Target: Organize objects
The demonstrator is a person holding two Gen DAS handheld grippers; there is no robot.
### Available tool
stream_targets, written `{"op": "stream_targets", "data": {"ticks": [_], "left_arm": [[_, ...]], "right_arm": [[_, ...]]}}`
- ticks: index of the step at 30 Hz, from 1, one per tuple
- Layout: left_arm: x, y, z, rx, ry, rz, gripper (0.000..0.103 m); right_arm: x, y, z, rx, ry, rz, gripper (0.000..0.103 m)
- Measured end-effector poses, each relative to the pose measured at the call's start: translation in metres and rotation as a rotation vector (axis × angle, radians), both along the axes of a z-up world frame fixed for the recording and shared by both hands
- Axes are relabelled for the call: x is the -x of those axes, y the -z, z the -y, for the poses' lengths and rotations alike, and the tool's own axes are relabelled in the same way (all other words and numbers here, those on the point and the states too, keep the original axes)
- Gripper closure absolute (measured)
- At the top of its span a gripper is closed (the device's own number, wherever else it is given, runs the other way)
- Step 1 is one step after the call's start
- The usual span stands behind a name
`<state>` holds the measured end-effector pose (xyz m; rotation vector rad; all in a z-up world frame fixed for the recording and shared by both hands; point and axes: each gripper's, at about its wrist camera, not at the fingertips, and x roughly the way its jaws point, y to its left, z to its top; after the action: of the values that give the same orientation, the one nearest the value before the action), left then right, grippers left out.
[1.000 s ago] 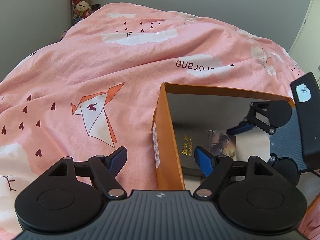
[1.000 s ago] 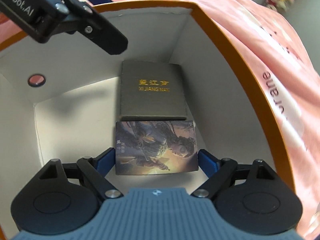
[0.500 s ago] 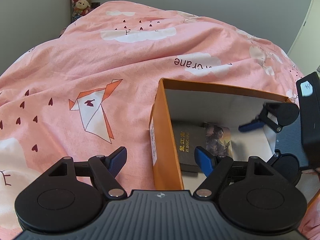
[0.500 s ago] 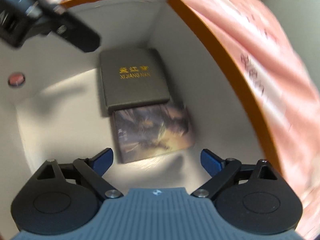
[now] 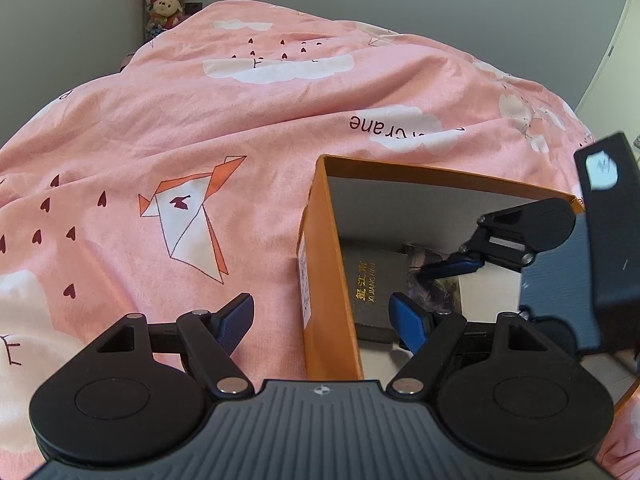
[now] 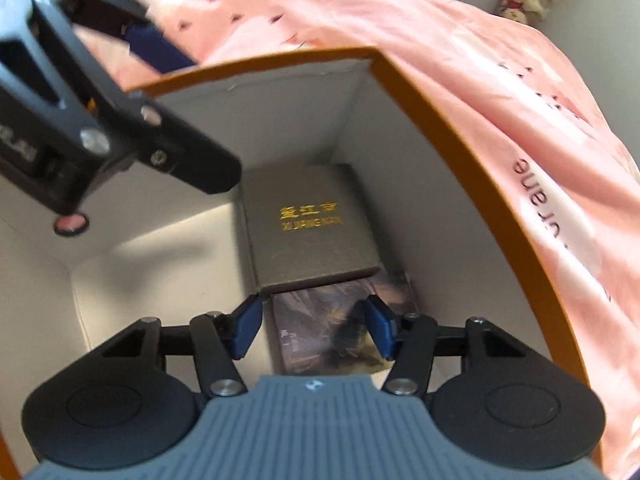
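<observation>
Right tool [image 6: 314, 330] is closing inside the orange box [image 6: 460, 128], above the picture card [image 6: 332, 336], gripping nothing; left tool [image 5: 322, 318] is straddling the box wall, wide open.

Soft, even daylight fills both views, bright on the pink patterned bedspread [image 5: 240, 128], while the white inside of the open orange cardboard box [image 5: 326, 264] lies half in shade, with a lit patch on its floor and a shadow along its near wall. The left wrist view is sharp, though its fisheye lens bends the grey walls beyond the bedspread and darkens the corners. The right wrist view is smeared by motion blur, strongest above the box where the bedspread's print streaks.
</observation>
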<state>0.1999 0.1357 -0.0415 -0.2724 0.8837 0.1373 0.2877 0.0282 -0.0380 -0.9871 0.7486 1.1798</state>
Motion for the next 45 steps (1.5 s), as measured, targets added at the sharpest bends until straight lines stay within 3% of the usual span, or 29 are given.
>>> {"op": "stream_targets", "data": {"ticks": [4,6,11,16,25,26,29,35,37,38,41,43,45], "left_arm": [[0.001,0.000,-0.003,0.007,-0.001,0.004,0.013],[0.000,0.002,-0.005,0.012,0.000,0.002,0.013],[-0.001,0.006,-0.006,0.025,-0.001,-0.004,0.013],[0.000,0.007,-0.008,0.035,-0.004,-0.008,0.013],[-0.002,0.009,-0.008,0.037,-0.011,-0.020,0.013],[-0.003,0.010,-0.008,0.037,-0.009,-0.022,0.013],[-0.003,0.011,-0.007,0.036,-0.008,-0.026,0.013],[-0.002,0.011,-0.006,0.034,-0.004,-0.023,0.013],[-0.001,0.010,-0.006,0.034,-0.003,-0.019,0.013],[0.000,0.009,-0.006,0.034,-0.003,-0.017,0.013],[0.000,0.008,-0.005,0.032,-0.002,-0.013,0.013],[0.001,0.005,-0.002,0.028,0.002,-0.010,0.013],[0.002,0.002,0.000,0.021,0.007,-0.002,0.013]], "right_arm": [[0.019,0.003,0.003,0.022,0.018,0.010,0.032],[0.014,-0.002,0.008,0.017,0.054,-0.002,0.021],[-0.011,-0.010,0.029,0.035,0.183,-0.083,0.012],[-0.026,-0.004,0.038,0.028,0.187,-0.155,0.012],[-0.019,-0.011,0.023,0.015,-0.029,-0.069,0.021],[-0.019,-0.013,0.023,0.001,-0.043,-0.068,0.026],[-0.022,-0.016,0.017,-0.008,0.001,-0.092,0.025],[-0.015,-0.019,0.022,-0.036,0.002,-0.050,0.027],[-0.016,-0.023,0.030,-0.046,0.019,-0.065,0.023],[-0.017,-0.025,0.034,-0.044,0.031,-0.074,0.014],[-0.026,-0.029,0.047,-0.037,0.075,-0.109,0.012],[-0.033,-0.027,0.052,-0.032,0.106,-0.147,0.018],[-0.036,-0.025,0.052,-0.029,0.108,-0.171,0.032]]}}
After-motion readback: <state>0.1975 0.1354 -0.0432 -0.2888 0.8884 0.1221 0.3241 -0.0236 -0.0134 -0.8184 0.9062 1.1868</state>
